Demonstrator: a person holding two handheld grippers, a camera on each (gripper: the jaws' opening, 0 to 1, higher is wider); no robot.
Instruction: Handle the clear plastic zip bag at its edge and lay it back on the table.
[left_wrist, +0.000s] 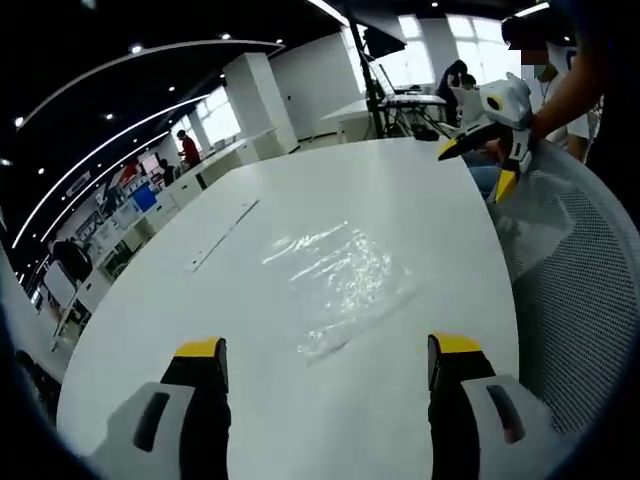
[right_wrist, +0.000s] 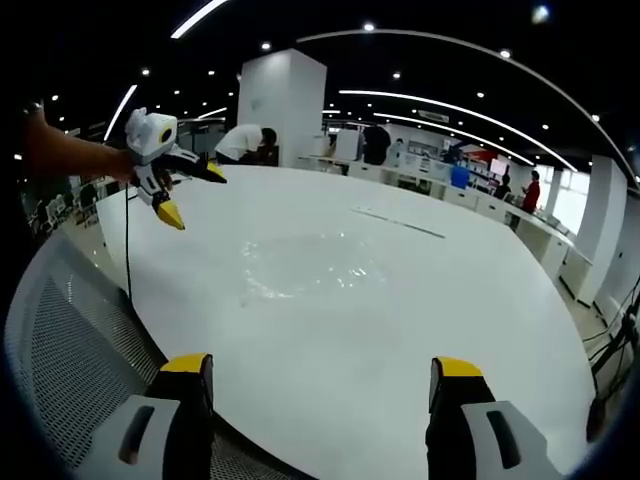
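Clear plastic: crinkled transparent zip bag (left_wrist: 345, 285) lying flat on the round white table (left_wrist: 200, 300), catching glare; in the right gripper view the same zip bag (right_wrist: 305, 265) reads as a faint shiny patch.
Left claw: my yellow-tipped grey left gripper (left_wrist: 327, 360) is released, jaws wide apart and holding nothing; seen from the other side as the left gripper (right_wrist: 190, 195), raised over the table's edge.
Right claw: my yellow-tipped grey right gripper (right_wrist: 322, 375) is likewise spread and empty; seen across the table as the right gripper (left_wrist: 480, 165), up in the air.
Bag relative to left claw: ahead of the jaws and between their lines, its nearest edge just beyond the tips, not touching.
Bag relative to right claw: farther ahead, well apart, slightly to the left jaw's side.
Step in hand: I judge it to be the approach to the bag's edge, nothing gripped yet.
Method: I would come in low with the left claw, slide one jaw under the near edge, and pinch only the rim film.
Caution: the film is thin and slick; I expect it to skid or bunch if pushed.
Surroundings: grey mesh chair back (left_wrist: 585, 300) beside the table.
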